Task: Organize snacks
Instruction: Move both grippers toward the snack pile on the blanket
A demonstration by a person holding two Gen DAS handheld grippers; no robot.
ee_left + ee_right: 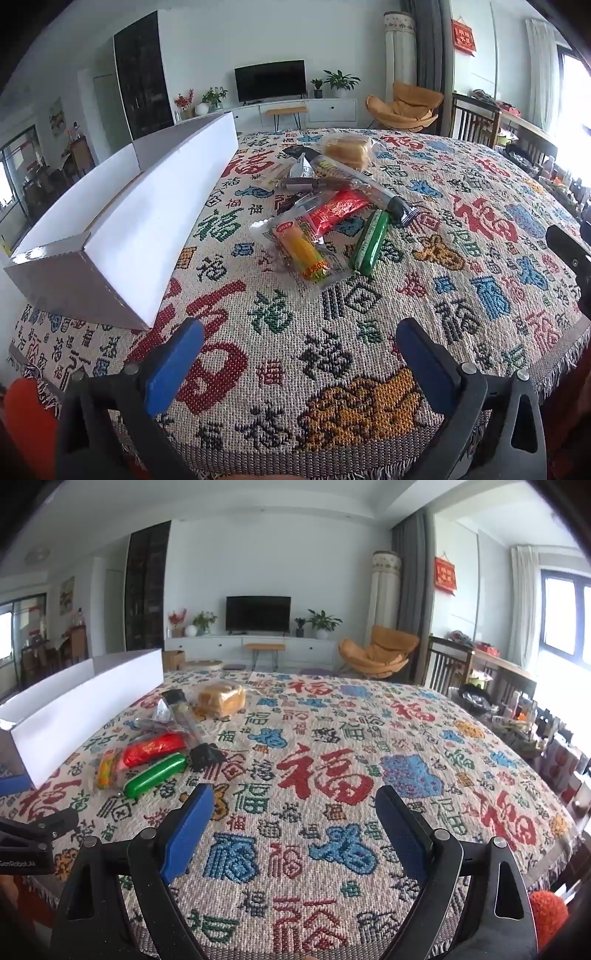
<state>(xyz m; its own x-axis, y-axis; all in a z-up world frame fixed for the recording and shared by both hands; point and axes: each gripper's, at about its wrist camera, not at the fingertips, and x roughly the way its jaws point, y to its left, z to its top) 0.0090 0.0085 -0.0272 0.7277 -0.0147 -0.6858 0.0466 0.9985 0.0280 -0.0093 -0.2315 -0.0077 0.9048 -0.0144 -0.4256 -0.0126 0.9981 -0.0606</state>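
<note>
I've sorted nothing yet: the snack pile (pixel 325 206) lies on the surface (pixel 369 314) beside the white box (pixel 140 236), with my left claw (pixel 299 365) and right claw (pixel 295 830) wide open, empty.

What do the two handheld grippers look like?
Both the left gripper and the right gripper have black plastic frames with silver pivot bolts and flat blue pads on the jaws. White lettering marks the left gripper's body, seen from the right wrist view.
</note>
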